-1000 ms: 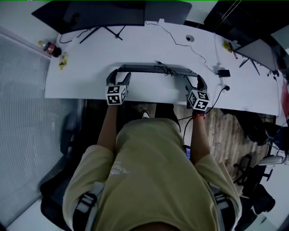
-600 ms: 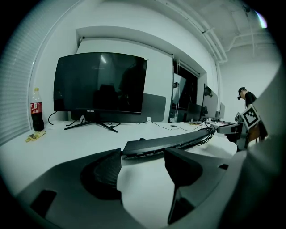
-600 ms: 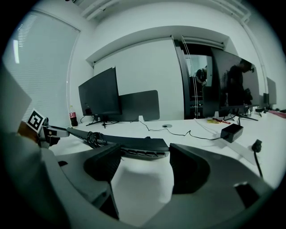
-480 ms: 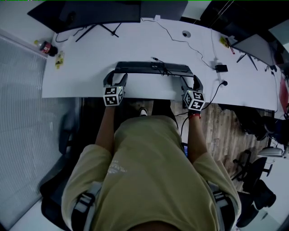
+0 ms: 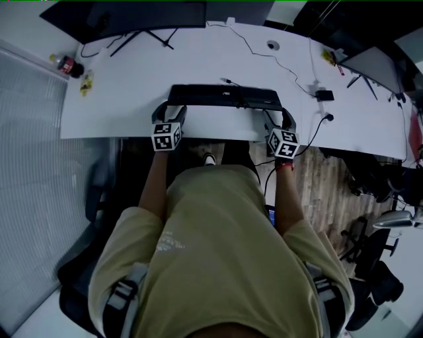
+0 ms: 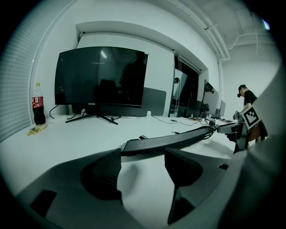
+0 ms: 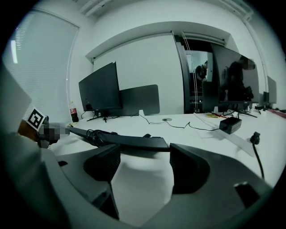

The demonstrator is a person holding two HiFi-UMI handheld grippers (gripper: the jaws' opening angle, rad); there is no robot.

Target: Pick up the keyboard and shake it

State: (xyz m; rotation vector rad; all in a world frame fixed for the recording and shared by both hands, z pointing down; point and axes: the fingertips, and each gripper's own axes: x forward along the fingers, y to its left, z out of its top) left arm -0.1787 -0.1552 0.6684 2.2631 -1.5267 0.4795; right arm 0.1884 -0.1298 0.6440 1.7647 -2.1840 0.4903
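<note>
Black keyboard [image 5: 225, 96], one only, lies across the upper centre of the head view. It appears lifted just clear of the white desk [image 5: 125, 105], with a soft shadow under it in both gripper views. The left gripper [image 5: 173, 109] and right gripper [image 5: 281, 113], two in all, each take one short end. Their jaws stand wide because they close across the keyboard's depth, the pads pressing on its front and back edges. Holding both ends likely keeps the long body level and stops it twisting, which a shake calls for. The pick-up looks done; the shaking is the step in hand or next.

A coiled cable [image 7: 96, 134], one bundle, rides on top of the keyboard left of centre in the right gripper view. It is probably gathered there so that no lead drags over the desk, and a hard shake could throw it off.

Two marker cubes [image 5: 166, 136] sit one on each gripper, at the near edge of the desk. One dark monitor [image 5: 132, 13] stands at the upper left on splayed legs, and what looks like a second is at the upper right edge. One bottle [image 5: 66, 66] stands at the far left corner, and one small adapter [image 5: 324, 95] lies at the upper right, all well apart from the keyboard
</note>
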